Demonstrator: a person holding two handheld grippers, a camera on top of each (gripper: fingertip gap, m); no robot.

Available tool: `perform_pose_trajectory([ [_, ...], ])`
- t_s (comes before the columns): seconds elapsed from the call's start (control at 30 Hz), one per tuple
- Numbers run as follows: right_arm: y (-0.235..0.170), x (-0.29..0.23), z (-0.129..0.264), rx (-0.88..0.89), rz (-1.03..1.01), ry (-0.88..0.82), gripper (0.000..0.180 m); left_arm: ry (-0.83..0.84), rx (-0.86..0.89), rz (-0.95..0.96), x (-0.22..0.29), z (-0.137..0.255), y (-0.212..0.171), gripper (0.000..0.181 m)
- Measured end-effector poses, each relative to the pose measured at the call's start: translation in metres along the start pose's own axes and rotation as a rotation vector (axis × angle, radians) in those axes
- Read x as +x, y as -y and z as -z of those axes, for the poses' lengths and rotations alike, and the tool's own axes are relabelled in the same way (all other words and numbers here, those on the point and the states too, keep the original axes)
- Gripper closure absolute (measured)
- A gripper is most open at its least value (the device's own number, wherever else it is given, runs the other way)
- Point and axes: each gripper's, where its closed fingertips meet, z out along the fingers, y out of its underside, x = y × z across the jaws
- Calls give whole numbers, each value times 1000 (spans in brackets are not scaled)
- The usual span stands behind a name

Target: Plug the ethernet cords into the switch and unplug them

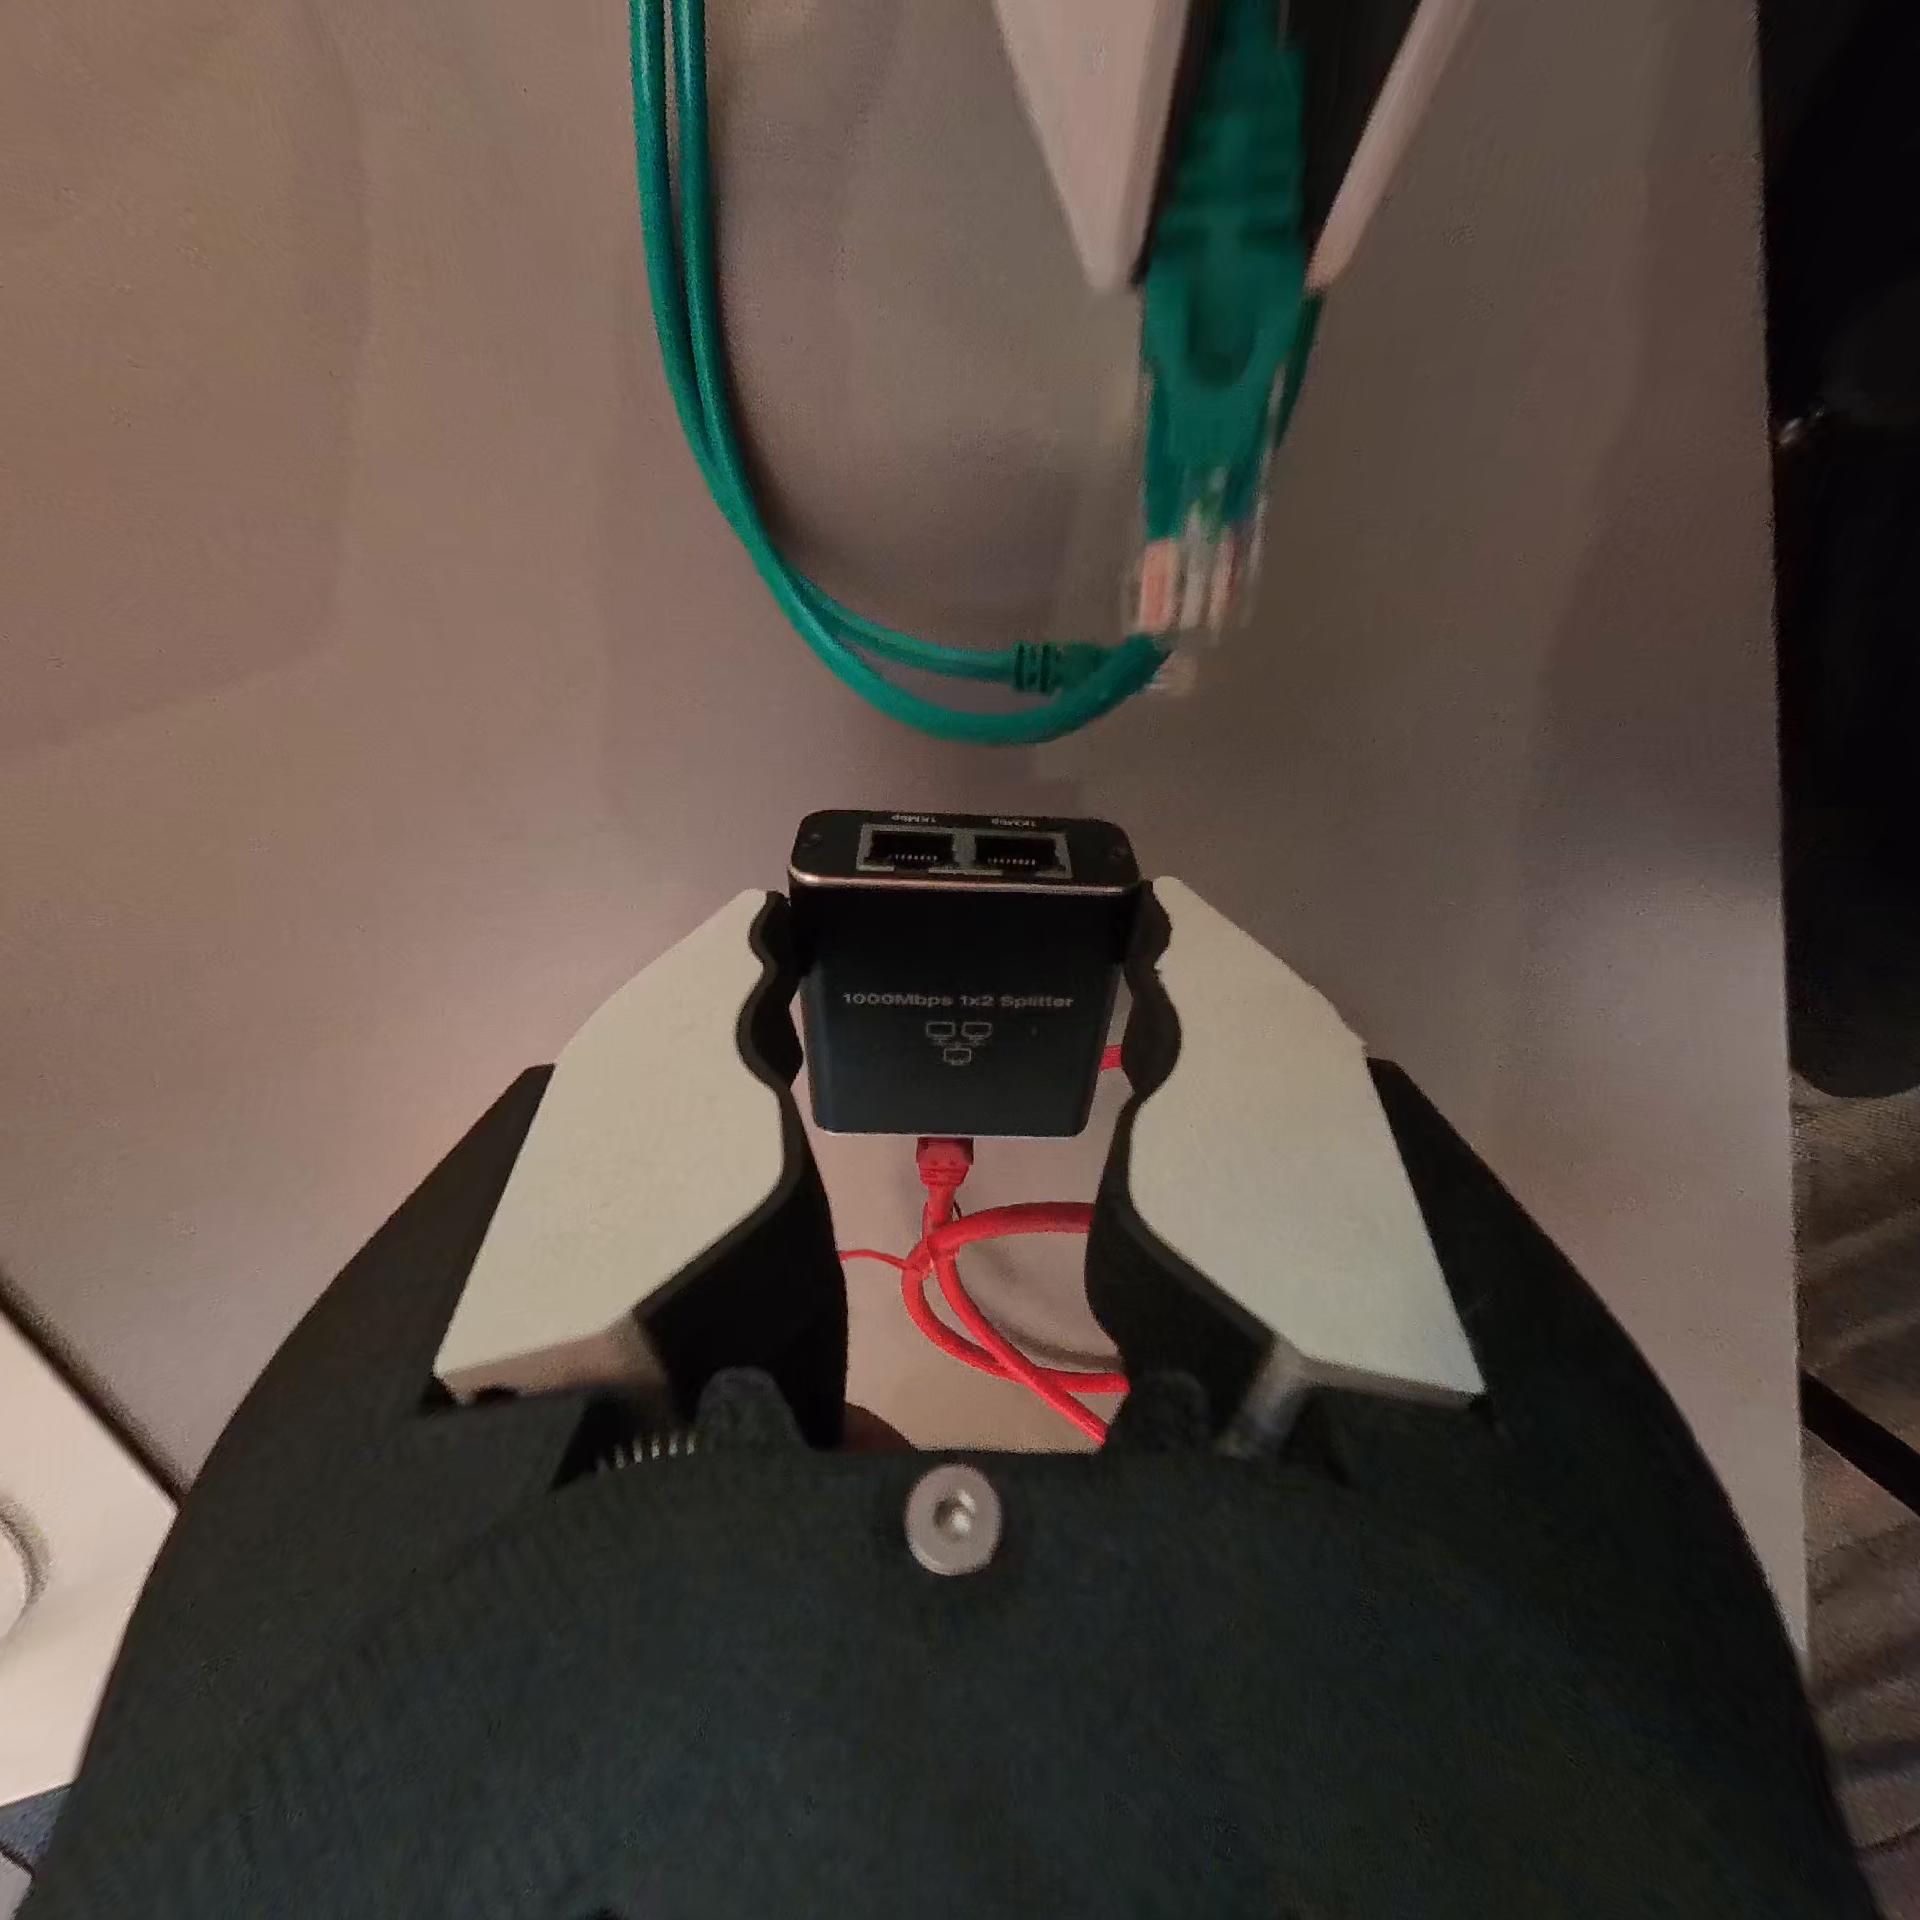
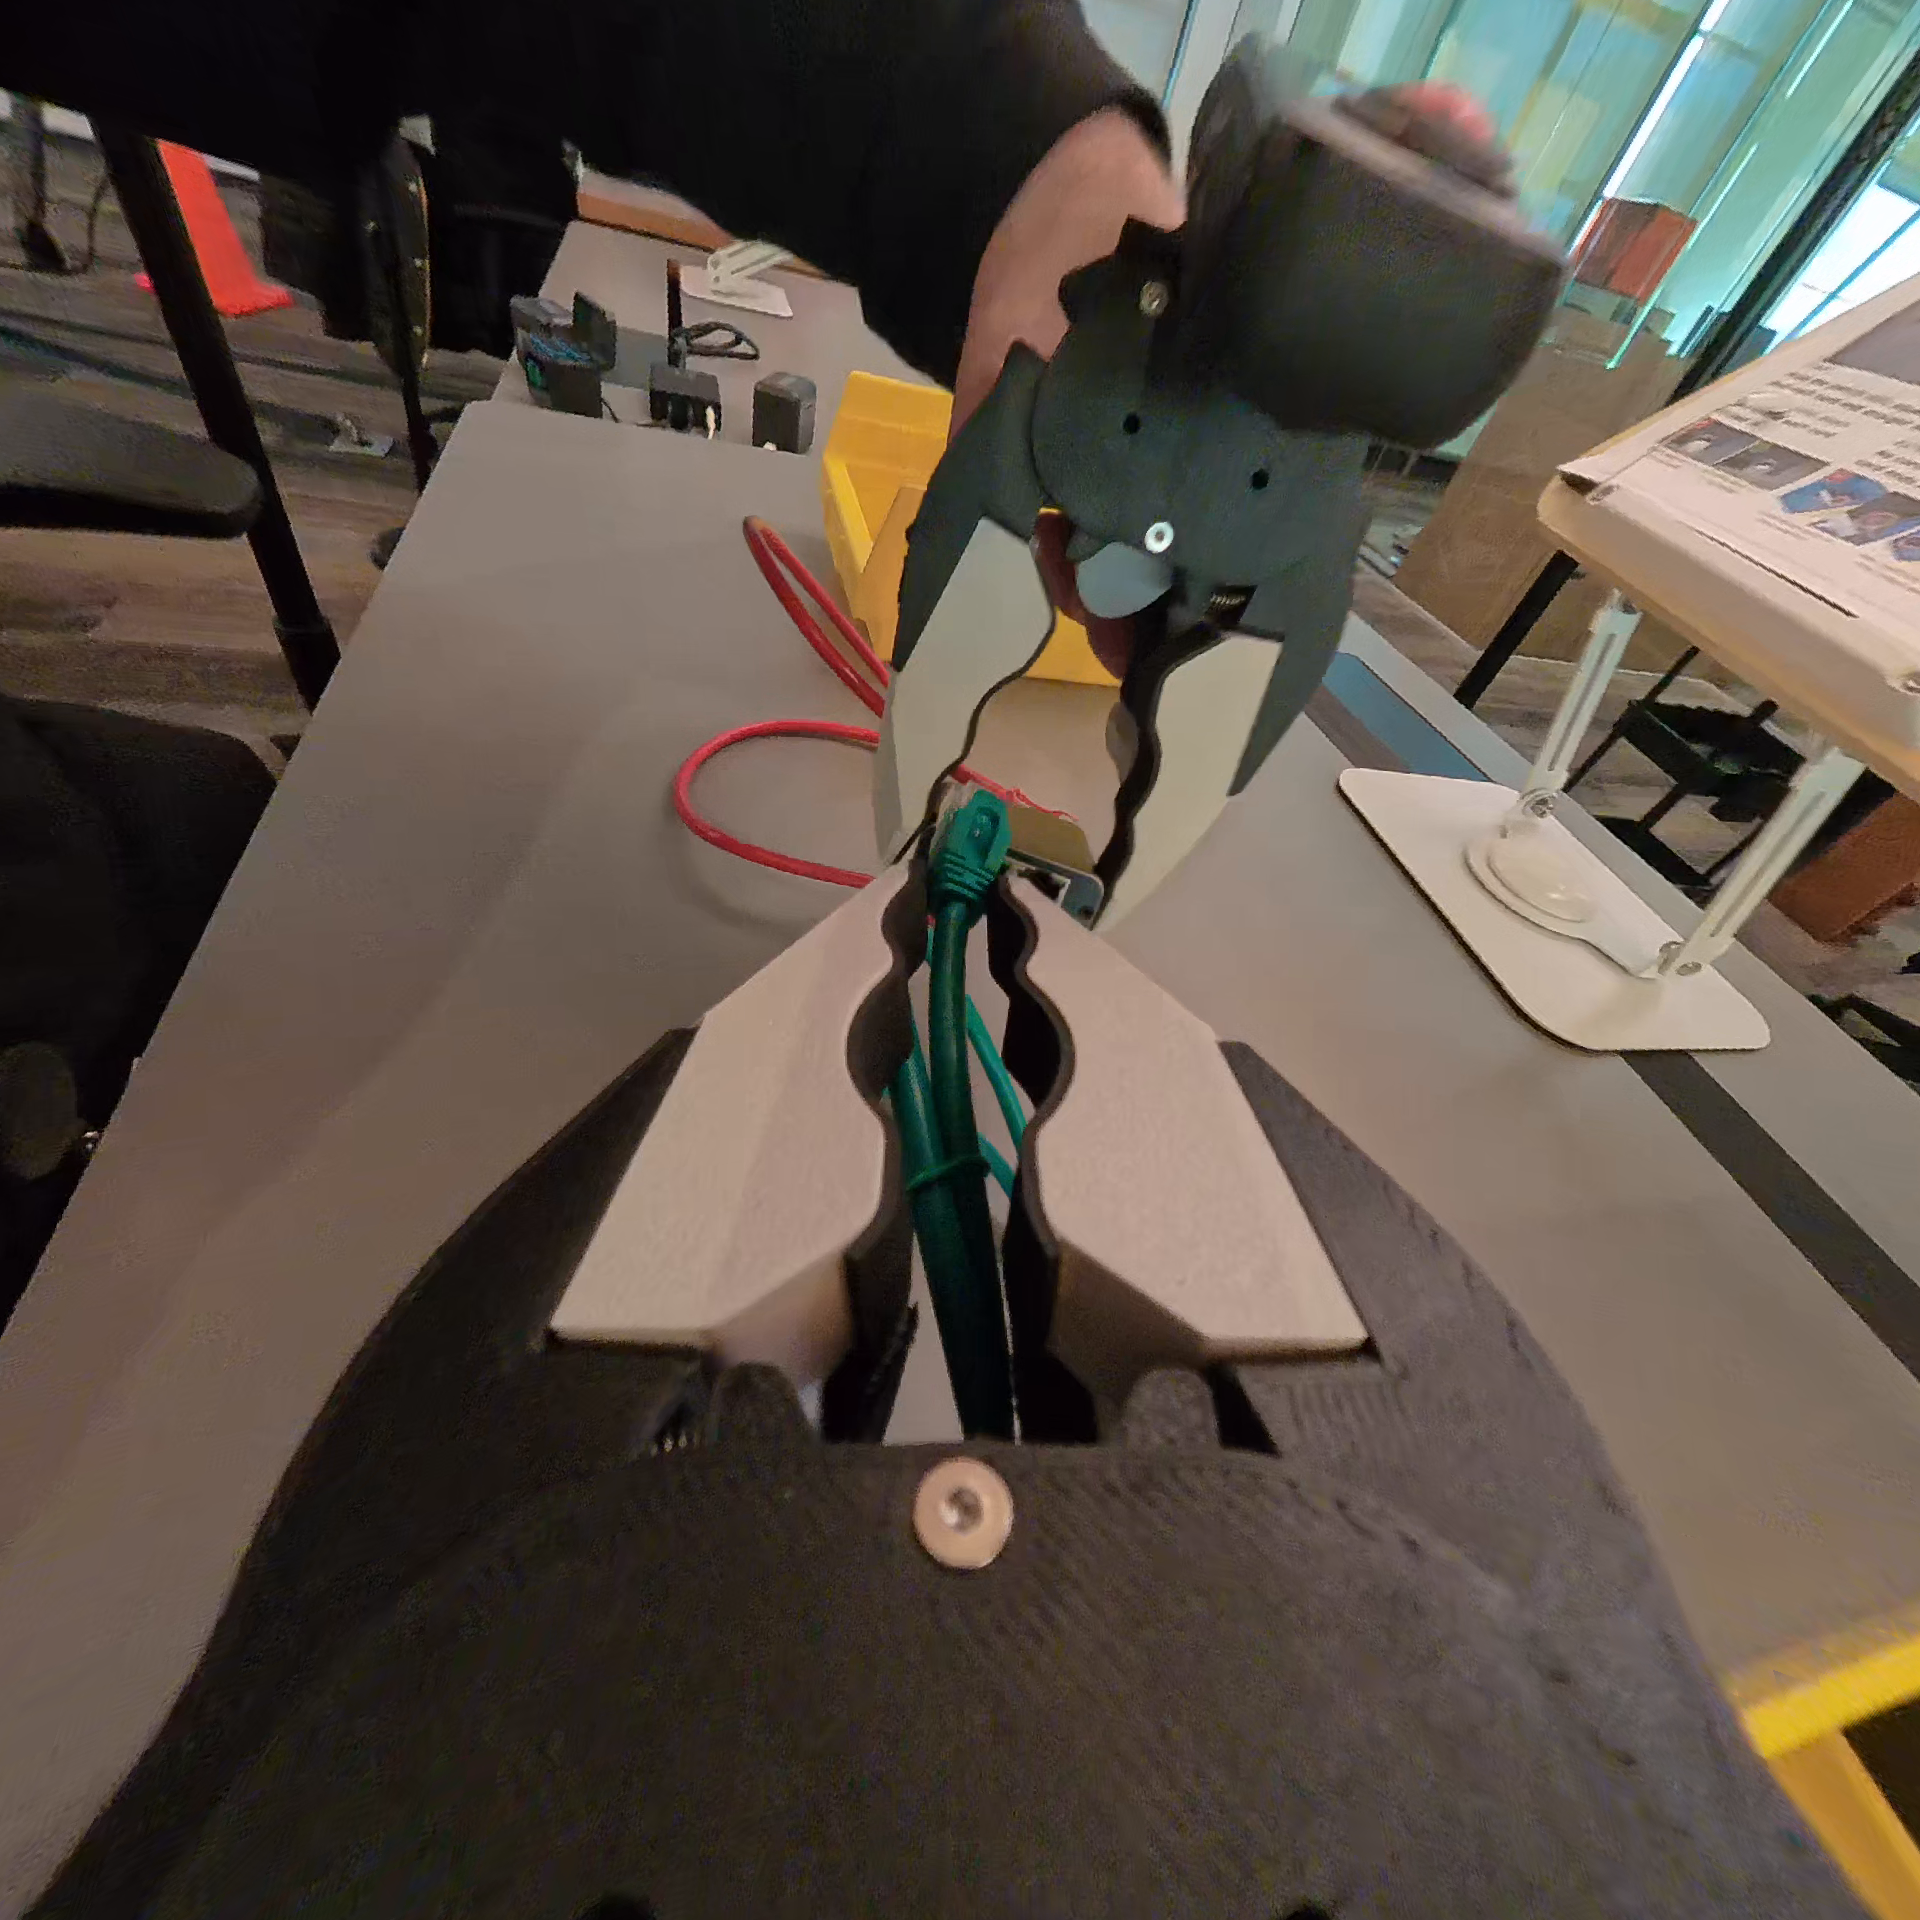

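My left gripper (image 1: 961,899) is shut on a small black switch (image 1: 956,1029), gripping its two sides. The switch's two ports (image 1: 961,854) face away from me and are empty. A red cord (image 1: 951,1226) is plugged into its near end. My right gripper (image 1: 1216,275) comes in from the far side, shut on a green cord just behind its plug (image 1: 1205,436), which is blurred and apart from the ports. In the right wrist view my right gripper (image 2: 958,894) holds the green plug (image 2: 974,831) pointed at the switch (image 2: 1055,883) in the left gripper (image 2: 1008,873).
A green cord loop (image 1: 821,613) lies on the grey table (image 2: 499,831) beyond the switch. The red cord (image 2: 769,748) coils beside a yellow bin (image 2: 873,488). A white stand (image 2: 1538,914) sits at the right. Small black devices (image 2: 675,390) stand at the far end. About 9 cm separates my left fingertips from my right.
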Motion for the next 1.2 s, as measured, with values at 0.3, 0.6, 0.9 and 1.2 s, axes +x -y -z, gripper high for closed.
perform_pose_trajectory([
  [0.3, -9, -1, -17, -92, 31, 2, 171, -9, 22, -4, 3, 11, 10, 121],
  [0.6, -15, -1, -23, -139, 73, -11, 170, -26, -9, -16, 9, 13, 14, 121],
  [0.9, -20, -7, -26, -205, 159, -3, 171, -58, -31, -33, 14, 6, 16, 122],
  [1.2, -25, -7, -26, -252, 193, 7, 171, -4, 11, -7, 10, 1, 19, 122],
])
